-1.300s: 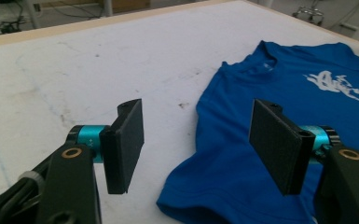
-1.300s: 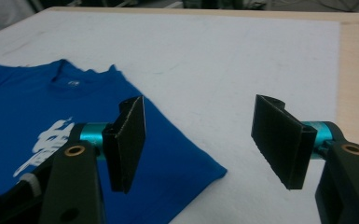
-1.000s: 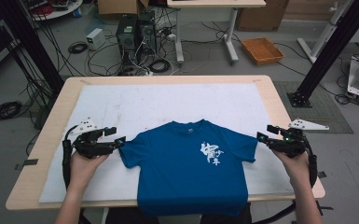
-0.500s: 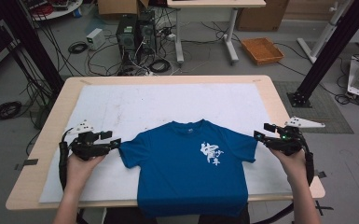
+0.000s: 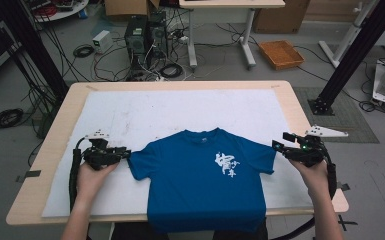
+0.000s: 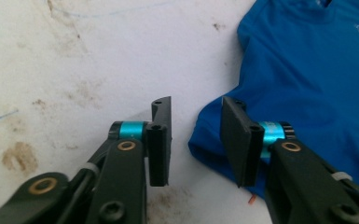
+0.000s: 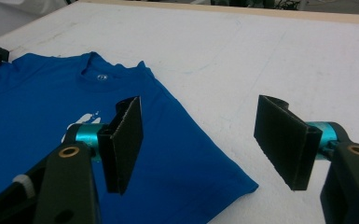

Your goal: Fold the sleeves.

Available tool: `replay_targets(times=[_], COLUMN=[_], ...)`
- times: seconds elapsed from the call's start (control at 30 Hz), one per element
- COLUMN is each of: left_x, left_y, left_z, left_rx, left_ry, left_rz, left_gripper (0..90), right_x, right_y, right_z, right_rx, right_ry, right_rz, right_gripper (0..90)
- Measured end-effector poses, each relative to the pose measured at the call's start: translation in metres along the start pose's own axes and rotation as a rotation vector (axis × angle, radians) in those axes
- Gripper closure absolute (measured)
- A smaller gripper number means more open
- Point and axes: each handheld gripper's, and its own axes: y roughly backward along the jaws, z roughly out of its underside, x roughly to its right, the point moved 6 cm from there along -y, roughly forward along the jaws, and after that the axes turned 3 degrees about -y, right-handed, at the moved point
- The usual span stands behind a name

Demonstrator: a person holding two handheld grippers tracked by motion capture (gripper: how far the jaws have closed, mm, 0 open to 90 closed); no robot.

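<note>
on near edge of surface (image 5: 180, 87), centre: blue t-shirt (image 5: 200, 180), laid flat, front up, collar away from person, hem hanging over near edge. both short sleeves spread out to sides.

- left tongs (image 5: 125, 154): at tip of shirt's left-hand sleeve. left gripper view (image 6: 196, 140): jaws part way shut, have just been closing; sleeve edge lies at one jaw, gap between pads shows bare mat, pads not pressing cloth. held by left hand (image 5: 92, 175).
- right tongs (image 5: 278, 148): just beside other sleeve tip. right gripper view (image 7: 200, 144): jaws wide apart, sleeve hem below & between them, nothing gripped. grey three-cornered plate on top. held by right hand (image 5: 312, 172).
- around / in the way: nothing else lies on mat near shirt; each sleeve approached from its outer side.
- writing: white brush-style print (image 5: 227, 164) on shirt chest, characters not legible. small round white label inside collar (image 7: 102, 77), too small to read.
- surface: light wood top w/ rounded corners, covered by white mat (image 5: 180, 112), mat stained w/ brownish spots & faint blue pen lines (left gripper view).
- room: grey floor; pc tower (image 5: 136, 37) & tangle of cables (image 5: 155, 65) behind surface; white-legged desk (image 5: 220, 30) further back; orange tray (image 5: 281, 54) on floor; black frame posts (image 5: 360, 50) at right & left; coiled cable (image 5: 5, 118) on floor at left; cardboard box at top, partly cut off.
</note>
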Motion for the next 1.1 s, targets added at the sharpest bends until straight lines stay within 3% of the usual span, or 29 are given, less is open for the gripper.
replay_targets(times=[0.1, 0.27, 0.4, 0.5, 0.63, 0.77, 0.8, 0.87, 0.97, 1.0, 1.1], left_x=[0.001, 0.004, 0.012, 0.019, 0.042, 0.063, 0.063, 0.079, 0.09, 0.102, 0.113], left_y=[-0.001, -0.002, 0.005, 0.009, 0.015, 0.012, 0.012, 0.006, 0.001, -0.007, -0.016], left_z=[0.0, 0.0, -0.009, -0.014, -0.032, -0.042, -0.042, -0.051, -0.058, -0.064, -0.068], left_rx=[-0.004, 0.0, 0.065, 0.08, 0.145, 0.174, 0.174, 0.195, 0.197, 0.19, 0.172], left_ry=[-0.006, 0.0, 0.038, 0.041, 0.05, 0.07, 0.07, 0.095, 0.104, 0.109, 0.103], left_rz=[-0.014, 0.007, 0.067, 0.092, 0.168, 0.232, 0.232, 0.282, 0.31, 0.334, 0.343], left_gripper=[71.3, 87.1, 87.9, 88.0, 87.9, 88.0, 88.0, 88.0, 88.0, 88.0, 88.0], right_x=[0.001, 0.003, 0.004, 0.005, 0.005, 0.004, 0.004, 0.004, 0.004, 0.004, 0.003], right_y=[0.0, -0.001, 0.0, 0.001, 0.0, 0.0, 0.0, 0.0, 0.0, 0.0, 0.0], right_z=[0.0, 0.001, 0.002, 0.002, 0.002, 0.0, 0.0, -0.001, -0.001, -0.001, -0.001], right_rx=[-0.002, -0.006, -0.005, -0.005, -0.003, -0.002, 0.001, 0.003, 0.002, 0.003, 0.006], right_ry=[0.0, -0.004, -0.014, -0.013, -0.011, -0.013, -0.012, -0.011, -0.012, -0.009, -0.01], right_rz=[0.002, 0.006, 0.008, 0.009, 0.005, -0.003, -0.004, -0.006, -0.006, -0.004, -0.005], right_gripper=[32.6, 32.8, 32.9, 32.8, 32.8, 32.8, 32.8, 32.8, 32.8, 32.9, 33.0])
